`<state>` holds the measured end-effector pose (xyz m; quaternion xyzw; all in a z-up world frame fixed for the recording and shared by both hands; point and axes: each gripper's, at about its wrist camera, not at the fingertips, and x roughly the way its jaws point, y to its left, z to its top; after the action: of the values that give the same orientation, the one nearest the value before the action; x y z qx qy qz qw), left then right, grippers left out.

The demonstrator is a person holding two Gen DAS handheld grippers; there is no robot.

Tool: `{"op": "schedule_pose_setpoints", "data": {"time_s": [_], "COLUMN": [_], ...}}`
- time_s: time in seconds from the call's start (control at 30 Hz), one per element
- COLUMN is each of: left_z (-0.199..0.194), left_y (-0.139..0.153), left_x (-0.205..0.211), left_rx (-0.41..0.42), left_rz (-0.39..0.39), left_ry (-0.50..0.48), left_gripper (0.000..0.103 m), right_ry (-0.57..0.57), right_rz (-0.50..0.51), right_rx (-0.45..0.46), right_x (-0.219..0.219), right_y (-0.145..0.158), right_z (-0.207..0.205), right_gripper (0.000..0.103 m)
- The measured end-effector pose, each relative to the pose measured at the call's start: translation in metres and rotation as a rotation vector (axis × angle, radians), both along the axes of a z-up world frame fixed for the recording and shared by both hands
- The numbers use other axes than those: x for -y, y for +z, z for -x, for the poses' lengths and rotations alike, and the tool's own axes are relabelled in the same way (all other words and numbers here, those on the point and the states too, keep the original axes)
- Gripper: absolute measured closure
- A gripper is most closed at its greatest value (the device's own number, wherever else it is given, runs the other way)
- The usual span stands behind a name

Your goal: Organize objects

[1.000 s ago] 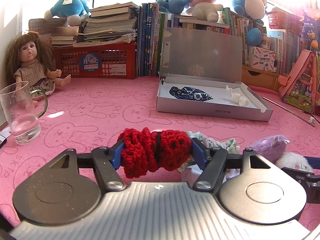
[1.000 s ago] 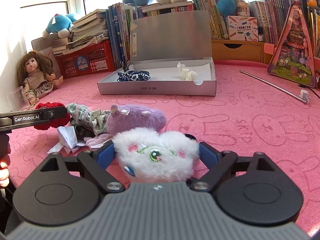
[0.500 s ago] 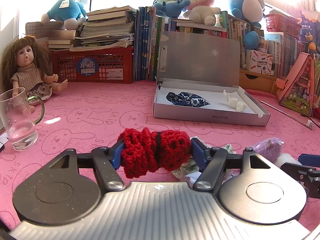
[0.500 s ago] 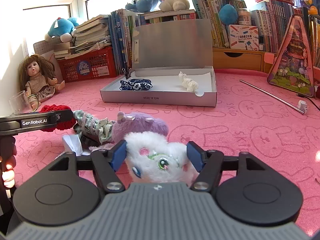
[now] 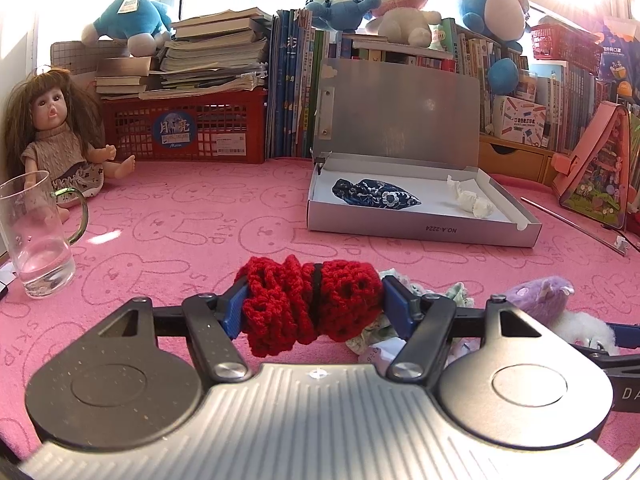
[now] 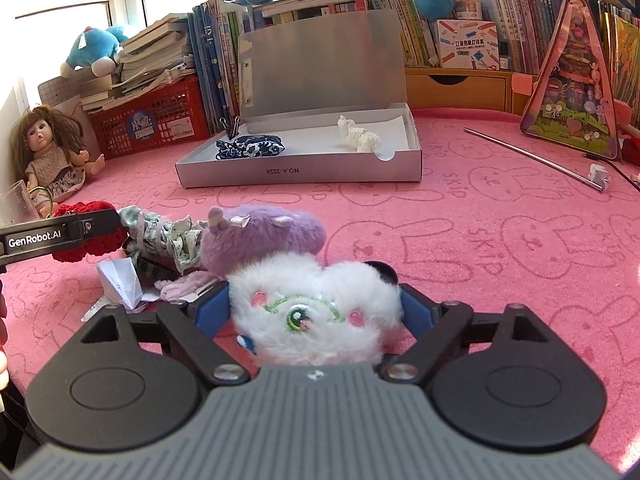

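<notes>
My left gripper (image 5: 314, 296) is shut on a red crocheted bundle (image 5: 308, 306) just above the pink mat. A white plush with an embroidered eye (image 6: 316, 312) lies between the blue pads of my right gripper (image 6: 316, 308). Those jaws are opening, and the fur only brushes the pads. A purple plush (image 6: 264, 236) lies just beyond it, beside a green floral cloth (image 6: 160, 232) and folded white paper (image 6: 120, 280). The open silver box (image 6: 300, 176) farther back holds a blue floral pouch (image 6: 250, 148) and a white crumpled piece (image 6: 358, 138).
A glass mug (image 5: 36, 240) and a doll (image 5: 56, 136) stand at the left. A red basket (image 5: 184, 128), books and plush toys line the back. A thin metal rod (image 6: 532, 158) and a pink triangular toy (image 6: 572, 92) are at the right.
My right gripper squeezed the white plush half a second ago and has since widened, so the plush has fluffed out again. The left gripper still holds the red bundle in the same place.
</notes>
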<state>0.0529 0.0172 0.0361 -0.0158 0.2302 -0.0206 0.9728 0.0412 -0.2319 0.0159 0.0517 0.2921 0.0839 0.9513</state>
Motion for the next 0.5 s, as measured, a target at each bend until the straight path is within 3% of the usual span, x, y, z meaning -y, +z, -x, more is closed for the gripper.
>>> {"op": "schedule_pose_setpoints", "data": {"time_s": [0.13,0.5], "left_z": [0.0,-0.01], "left_y": [0.001,0.012], "left_x": [0.0,-0.001], "left_rx": [0.001,0.013], "left_rz": [0.0,0.016], "left_ry": [-0.002,-0.026], "left_gripper": [0.03,0.031], "right_ry": [-0.001,-0.022], "right_rz": [-0.007,-0.022], "right_rx": [-0.005,0.059], "right_x": [0.001,0.013], "right_y": [0.003,0.028], "right_z": [0.001,0.003], "right_gripper": [0.022,0.023]}}
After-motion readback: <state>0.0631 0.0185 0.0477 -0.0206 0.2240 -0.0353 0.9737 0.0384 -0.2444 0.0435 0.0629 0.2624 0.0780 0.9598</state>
